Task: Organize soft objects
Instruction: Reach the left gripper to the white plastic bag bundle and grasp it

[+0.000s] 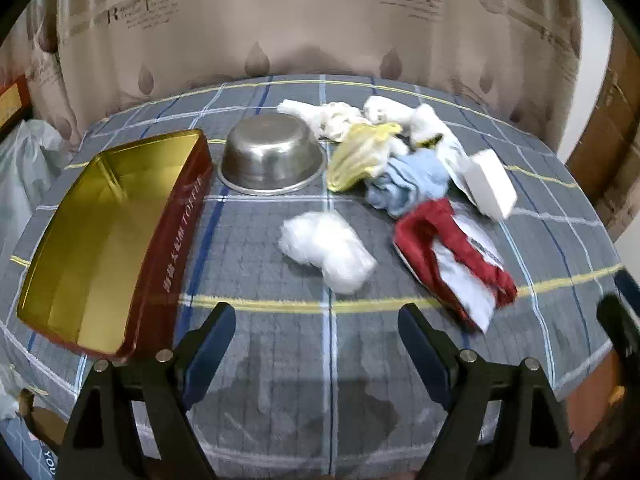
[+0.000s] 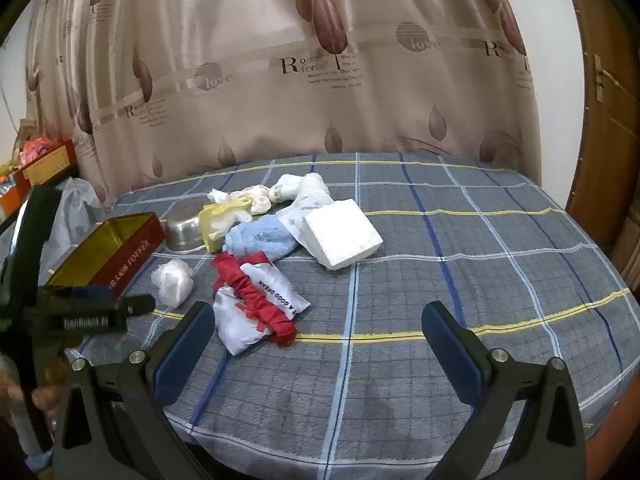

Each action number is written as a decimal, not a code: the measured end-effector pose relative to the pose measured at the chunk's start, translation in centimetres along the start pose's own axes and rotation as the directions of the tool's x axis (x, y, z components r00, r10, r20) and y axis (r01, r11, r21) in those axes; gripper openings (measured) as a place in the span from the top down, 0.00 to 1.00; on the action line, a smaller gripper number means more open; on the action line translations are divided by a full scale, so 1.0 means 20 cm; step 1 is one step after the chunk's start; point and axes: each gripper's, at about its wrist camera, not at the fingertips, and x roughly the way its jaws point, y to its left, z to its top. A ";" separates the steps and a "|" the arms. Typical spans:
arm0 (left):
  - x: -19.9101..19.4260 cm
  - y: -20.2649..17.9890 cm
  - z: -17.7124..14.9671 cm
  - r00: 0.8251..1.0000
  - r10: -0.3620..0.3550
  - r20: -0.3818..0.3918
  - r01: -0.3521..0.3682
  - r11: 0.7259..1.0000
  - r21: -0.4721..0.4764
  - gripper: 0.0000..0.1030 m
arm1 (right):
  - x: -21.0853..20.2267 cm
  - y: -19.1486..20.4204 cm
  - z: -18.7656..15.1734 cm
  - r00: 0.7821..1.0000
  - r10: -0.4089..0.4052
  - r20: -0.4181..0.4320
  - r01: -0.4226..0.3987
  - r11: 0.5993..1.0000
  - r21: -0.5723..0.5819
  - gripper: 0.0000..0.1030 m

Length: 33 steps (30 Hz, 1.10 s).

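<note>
A pile of soft things lies on the plaid-covered table [image 1: 280, 360]: a crumpled white plastic bag [image 1: 326, 250] [image 2: 173, 280], a red and white cloth bag [image 1: 456, 260] [image 2: 256, 306], a blue cloth [image 1: 412, 182] [image 2: 262, 240], a yellow cloth [image 1: 362, 154] [image 2: 214, 224], white cloths [image 1: 384, 114] [image 2: 288, 192] and a white foam block [image 1: 490, 188] [image 2: 340, 238]. My left gripper [image 1: 316, 320] hovers open just short of the white plastic bag. My right gripper [image 2: 320, 320] is open and empty, with the red and white bag near its left finger.
An open gold-lined toffee tin [image 1: 108, 240] [image 2: 108, 252] stands at the left, beside an upturned steel bowl [image 1: 272, 158] [image 2: 186, 228]. A patterned curtain [image 2: 280, 80] hangs behind the table. The left gripper's body [image 2: 80, 316] shows at the left of the right wrist view.
</note>
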 end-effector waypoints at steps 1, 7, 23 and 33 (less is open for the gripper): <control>0.02 0.01 0.02 1.000 0.001 -0.005 -0.001 1.000 -0.009 0.17 | 0.00 0.00 0.00 1.000 0.001 -0.002 -0.001 1.000 0.002 0.00; 0.10 0.09 0.14 0.998 -0.056 -0.038 0.052 0.994 -0.098 0.17 | 0.04 -0.02 -0.02 1.000 0.002 -0.023 -0.001 1.000 0.006 0.00; 0.27 0.12 0.23 0.992 -0.092 -0.081 0.076 0.980 -0.186 0.17 | 0.12 -0.05 -0.07 0.997 0.013 -0.074 -0.012 1.000 0.017 0.00; 0.36 0.07 0.25 0.993 -0.006 -0.122 -0.008 0.994 -0.111 0.17 | 0.17 -0.06 -0.09 0.995 0.015 -0.101 -0.013 1.000 0.026 0.00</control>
